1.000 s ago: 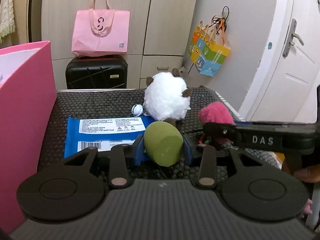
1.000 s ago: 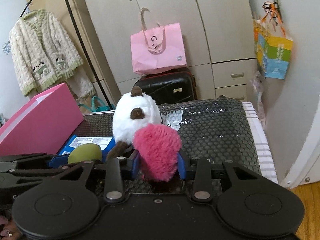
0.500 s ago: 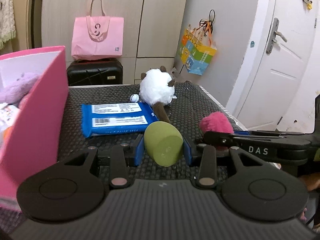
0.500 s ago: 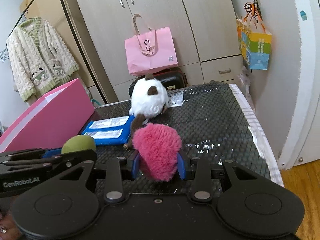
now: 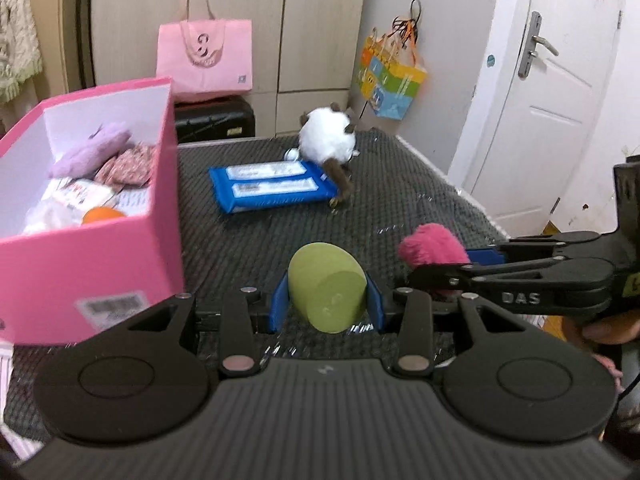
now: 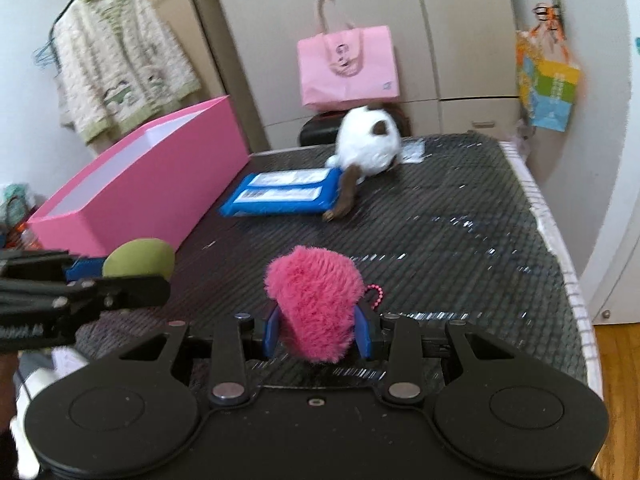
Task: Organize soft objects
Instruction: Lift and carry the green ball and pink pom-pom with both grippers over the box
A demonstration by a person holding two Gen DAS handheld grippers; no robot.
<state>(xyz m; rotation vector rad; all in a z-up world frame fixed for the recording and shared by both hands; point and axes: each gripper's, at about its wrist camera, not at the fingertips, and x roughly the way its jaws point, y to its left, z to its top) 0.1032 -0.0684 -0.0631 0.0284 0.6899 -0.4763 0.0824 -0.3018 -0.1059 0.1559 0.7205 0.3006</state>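
My left gripper (image 5: 327, 303) is shut on a green egg-shaped sponge (image 5: 326, 286), held above the dark mat (image 5: 248, 240). My right gripper (image 6: 317, 330) is shut on a fluffy pink plush (image 6: 314, 304) with a small bead chain. Each view shows the other gripper alongside: the pink plush (image 5: 432, 250) at right, the green sponge (image 6: 138, 258) at left. An open pink box (image 5: 92, 256) at left holds a purple plush, patterned cloth, packets and an orange ball. On the far part of the mat lie a white-and-brown plush (image 5: 328, 144) and a blue wipes pack (image 5: 272, 190).
A pink tote bag (image 5: 204, 60) sits on a black suitcase (image 5: 214, 120) behind the table, before beige cabinets. A colourful bag (image 5: 390, 80) hangs on the right wall beside a white door (image 5: 552, 100). A cream cardigan (image 6: 120, 64) hangs at left. The table edge (image 6: 568, 280) runs along the right.
Both grippers have drawn back from the far end of the table with their loads. The white plush and wipes pack now look farther away, and the pink box's inside has come into view.
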